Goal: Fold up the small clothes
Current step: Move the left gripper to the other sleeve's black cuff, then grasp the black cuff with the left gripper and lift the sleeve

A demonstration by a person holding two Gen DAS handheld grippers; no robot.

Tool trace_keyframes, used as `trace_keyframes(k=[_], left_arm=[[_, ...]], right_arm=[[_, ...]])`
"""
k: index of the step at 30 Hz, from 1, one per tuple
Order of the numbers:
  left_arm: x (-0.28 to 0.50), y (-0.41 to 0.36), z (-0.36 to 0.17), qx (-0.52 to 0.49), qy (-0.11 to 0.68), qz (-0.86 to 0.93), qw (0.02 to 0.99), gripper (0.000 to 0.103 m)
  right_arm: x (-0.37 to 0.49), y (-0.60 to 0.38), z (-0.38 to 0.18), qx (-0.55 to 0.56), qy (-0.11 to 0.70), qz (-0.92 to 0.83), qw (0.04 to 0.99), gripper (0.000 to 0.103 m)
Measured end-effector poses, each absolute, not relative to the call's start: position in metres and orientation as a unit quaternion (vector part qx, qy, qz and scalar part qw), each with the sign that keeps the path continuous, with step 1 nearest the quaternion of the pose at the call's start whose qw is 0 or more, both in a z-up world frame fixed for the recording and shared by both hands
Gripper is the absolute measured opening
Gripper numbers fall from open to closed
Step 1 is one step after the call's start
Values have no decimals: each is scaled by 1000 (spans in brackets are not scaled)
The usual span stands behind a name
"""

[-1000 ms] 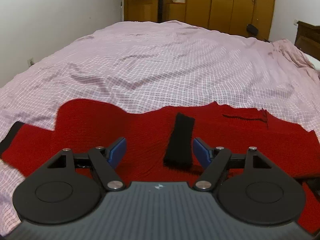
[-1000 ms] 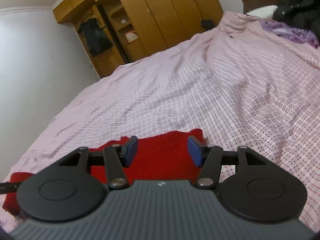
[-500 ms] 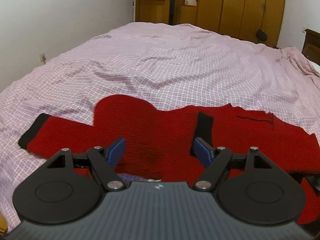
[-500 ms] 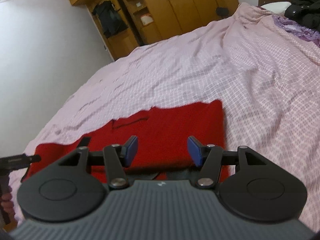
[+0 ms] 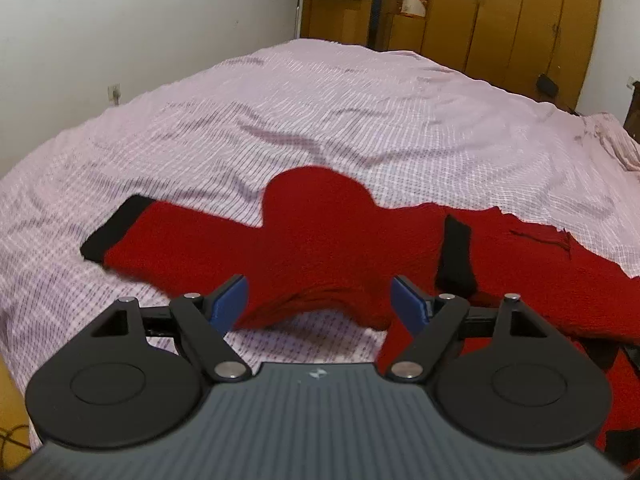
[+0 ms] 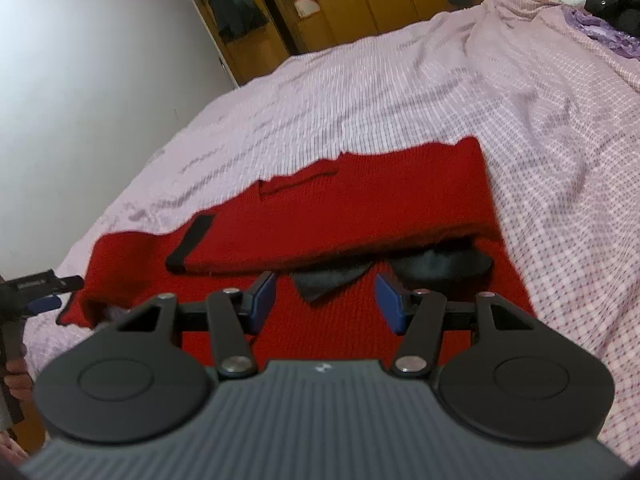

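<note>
Left gripper (image 5: 319,300): jaws opening, wide, nothing between the blue pads; the near edge of the red sweater (image 5: 320,240) lies just ahead and below. Right gripper (image 6: 325,298): jaws parted at a middling width, empty, hovering over the sweater's lower layer. Sweater lies spread on the pink checked bedspread (image 5: 340,120), partly folded: one sleeve with a black cuff (image 5: 114,228) reaches out ahead-left of the left gripper, a second black cuff (image 5: 456,256) lies on the body ahead-right. Dark lining (image 6: 436,264) shows under the folded edge just ahead of the right gripper. Beyond: wooden wardrobe (image 5: 500,12), white wall (image 5: 140,28).
</note>
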State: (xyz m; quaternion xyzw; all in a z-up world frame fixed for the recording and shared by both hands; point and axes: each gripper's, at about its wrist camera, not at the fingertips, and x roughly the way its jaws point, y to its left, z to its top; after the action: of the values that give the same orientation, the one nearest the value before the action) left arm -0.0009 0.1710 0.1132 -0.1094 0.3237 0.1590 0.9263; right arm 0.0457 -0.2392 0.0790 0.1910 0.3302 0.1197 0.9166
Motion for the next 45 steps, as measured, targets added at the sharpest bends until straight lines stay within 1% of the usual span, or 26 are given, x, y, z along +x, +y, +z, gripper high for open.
trace_keyframes(k=[6, 8, 9, 13, 17, 25, 29, 32, 38, 41, 42, 43, 45], left_arm=[[-8, 189, 104, -118, 329, 177, 920, 84], [-8, 195, 99, -118, 335, 187, 916, 88], [-8, 197, 98, -113, 337, 195, 914, 91], [-7, 205, 90, -88, 340, 215, 911, 98], [-5, 217, 80, -84, 347, 214, 909, 99], [-11, 259, 60, -171, 319, 265, 894, 99], [-1, 288, 40, -205, 322, 317, 868, 99], [5, 305, 33, -245, 320, 305, 863, 99], [32, 316, 27, -256, 314, 299, 864, 101], [35, 307, 31, -242, 296, 288, 878, 95], [36, 304, 32, -234, 291, 274, 886, 87], [36, 299, 33, -228, 287, 257, 894, 81], [39, 291, 34, -223, 284, 222, 905, 81]], right_arm=[[44, -224, 72, 172, 344, 113, 916, 58], [41, -220, 69, 167, 344, 107, 918, 72], [39, -218, 68, 164, 342, 102, 920, 74], [36, -206, 61, 131, 352, 97, 922, 74], [36, -198, 53, 125, 370, 98, 915, 74], [31, -186, 47, 98, 377, 87, 917, 74], [32, -185, 46, 99, 379, 81, 916, 74], [32, -183, 45, 93, 381, 80, 916, 74], [34, -179, 42, 91, 383, 73, 916, 76], [34, -178, 42, 88, 381, 71, 917, 76], [34, -179, 41, 91, 381, 71, 917, 76], [34, -179, 41, 94, 380, 71, 917, 76], [35, -180, 40, 100, 379, 70, 917, 76]])
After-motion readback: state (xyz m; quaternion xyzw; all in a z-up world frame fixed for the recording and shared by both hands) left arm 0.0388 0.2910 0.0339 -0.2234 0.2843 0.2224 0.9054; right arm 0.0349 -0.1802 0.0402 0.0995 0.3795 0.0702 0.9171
